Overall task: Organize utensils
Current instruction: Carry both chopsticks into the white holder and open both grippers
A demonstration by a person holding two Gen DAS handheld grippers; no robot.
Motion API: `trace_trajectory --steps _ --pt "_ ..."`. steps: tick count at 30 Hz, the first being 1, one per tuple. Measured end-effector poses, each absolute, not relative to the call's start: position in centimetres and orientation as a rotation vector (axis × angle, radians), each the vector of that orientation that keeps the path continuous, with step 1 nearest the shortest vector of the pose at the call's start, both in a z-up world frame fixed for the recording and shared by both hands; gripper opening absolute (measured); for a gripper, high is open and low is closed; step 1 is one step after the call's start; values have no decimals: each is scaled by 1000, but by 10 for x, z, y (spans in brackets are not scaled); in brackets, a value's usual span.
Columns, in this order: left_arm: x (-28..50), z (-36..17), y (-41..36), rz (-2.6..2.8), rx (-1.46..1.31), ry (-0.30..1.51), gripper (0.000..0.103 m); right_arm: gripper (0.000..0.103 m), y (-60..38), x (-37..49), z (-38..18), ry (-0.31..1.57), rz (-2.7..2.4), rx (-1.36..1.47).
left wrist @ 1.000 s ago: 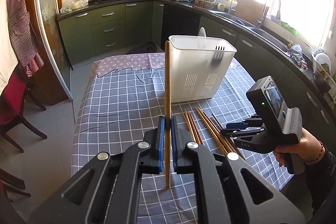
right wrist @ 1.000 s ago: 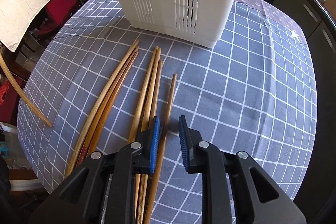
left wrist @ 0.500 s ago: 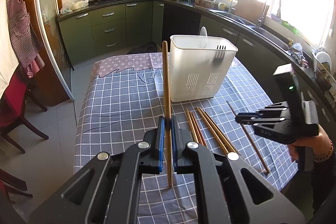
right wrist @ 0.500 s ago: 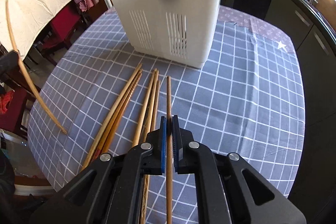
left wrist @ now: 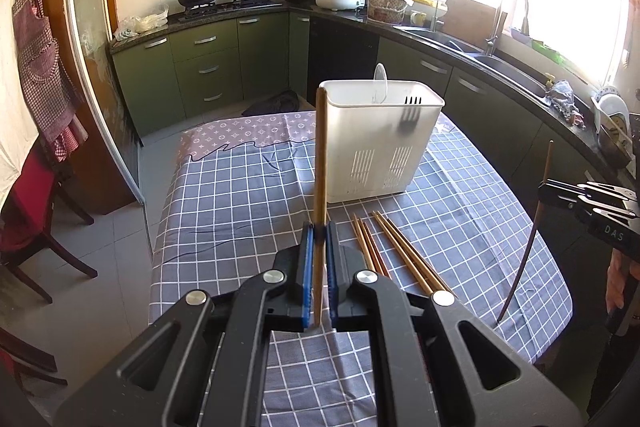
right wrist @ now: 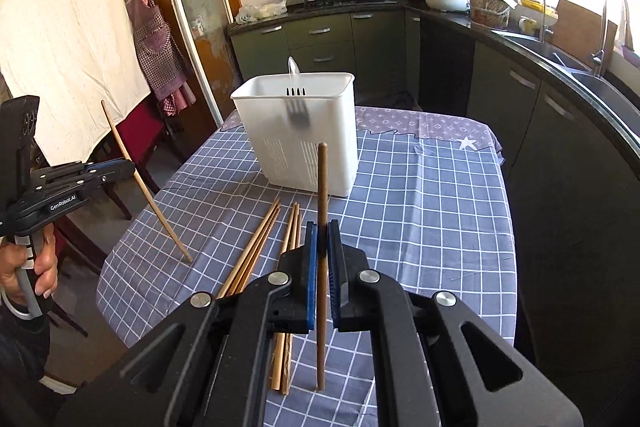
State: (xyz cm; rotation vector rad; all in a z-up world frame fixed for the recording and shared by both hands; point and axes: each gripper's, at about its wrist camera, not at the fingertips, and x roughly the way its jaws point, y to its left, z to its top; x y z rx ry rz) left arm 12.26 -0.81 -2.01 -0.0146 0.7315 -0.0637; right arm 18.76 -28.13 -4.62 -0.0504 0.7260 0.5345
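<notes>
My left gripper (left wrist: 319, 227) is shut on a light wooden chopstick (left wrist: 320, 155), held upright above the table's near left side; it also shows in the right wrist view (right wrist: 144, 183). My right gripper (right wrist: 322, 227) is shut on a darker chopstick (right wrist: 322, 187), lifted off the table and upright; it shows in the left wrist view (left wrist: 528, 235) at the right edge. A white slotted utensil holder (left wrist: 380, 143) stands mid-table with a fork (left wrist: 410, 115) and a white spoon (left wrist: 380, 83) inside. Several chopsticks (left wrist: 396, 251) lie on the checked cloth in front of it.
The table (left wrist: 224, 195) has a grey-blue checked cloth. Green kitchen cabinets (left wrist: 208, 67) and a counter with sink (left wrist: 492, 59) curve round the back and right. A red chair (left wrist: 28, 211) stands left of the table.
My right gripper closed on a chopstick lying on the table, lifted it and tilted it upright. My left gripper kept its chopstick and barely moved.
</notes>
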Motion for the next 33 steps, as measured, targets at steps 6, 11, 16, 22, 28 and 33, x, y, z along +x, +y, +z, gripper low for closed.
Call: trace_trajectory --steps 6,11,16,22,28,33 --pt "122 -17 -9 -63 -7 729 6 6 -293 178 -42 696 529 -36" --pt "123 -16 -10 -66 -5 729 6 6 -293 176 -43 690 531 -33" --pt "124 -11 -12 -74 -2 729 6 6 -295 175 -38 672 540 -25" --pt "131 5 -13 -103 -9 729 6 6 -297 176 -14 623 557 -6" --pt "140 49 -17 -126 -6 653 6 6 -295 194 33 553 568 20" --pt "153 95 -21 -136 -11 561 6 6 -289 216 73 500 579 59"
